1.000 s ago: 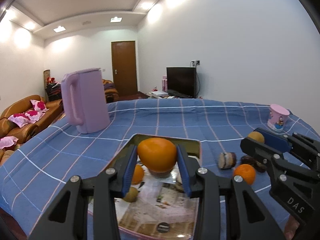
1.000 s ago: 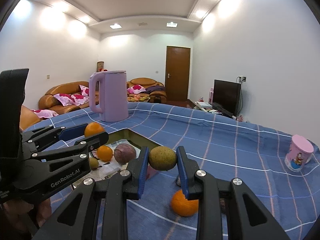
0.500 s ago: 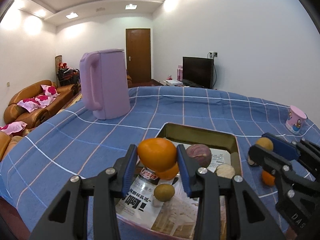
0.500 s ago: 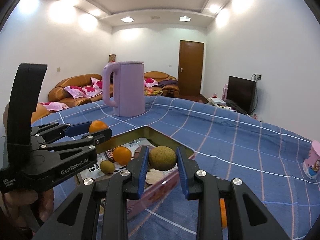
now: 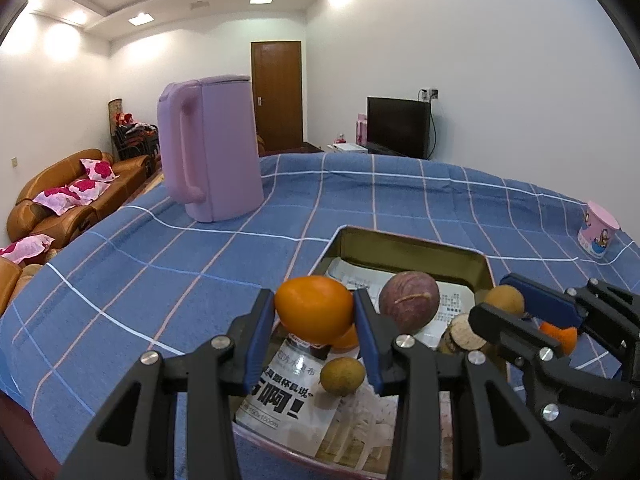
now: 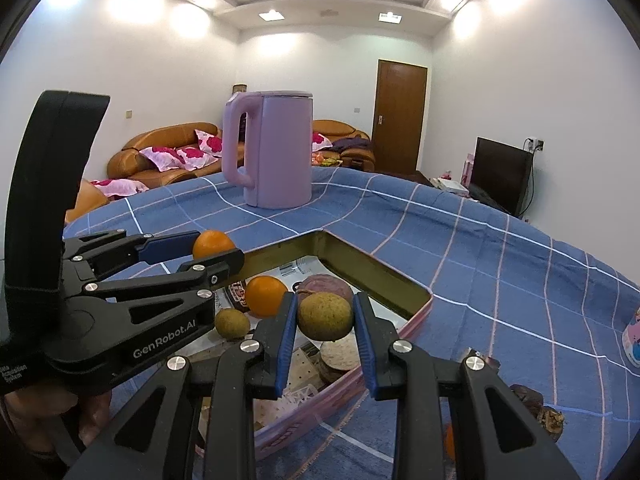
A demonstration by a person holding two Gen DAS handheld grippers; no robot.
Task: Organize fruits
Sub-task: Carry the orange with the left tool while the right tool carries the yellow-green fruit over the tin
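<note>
My left gripper (image 5: 314, 310) squeezes an orange (image 5: 314, 307) and my right gripper (image 6: 325, 316) squeezes a brown fruit (image 6: 325, 316) over the tray (image 6: 394, 280) (four fruits inside already), with more fruit left on the table (image 5: 160, 272).

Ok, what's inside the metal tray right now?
Inside the tray: printed paper lining it, a purple fruit, a small orange, a greenish-brown fruit and a sliced round piece. The grippers and their held fruits cover part of the floor.

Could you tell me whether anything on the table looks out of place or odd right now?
Mildly: some fruit lies outside the tray. An orange and dark, shrivelled pieces sit loose on the blue cloth beside it. Nothing looks spilled or broken.
</note>
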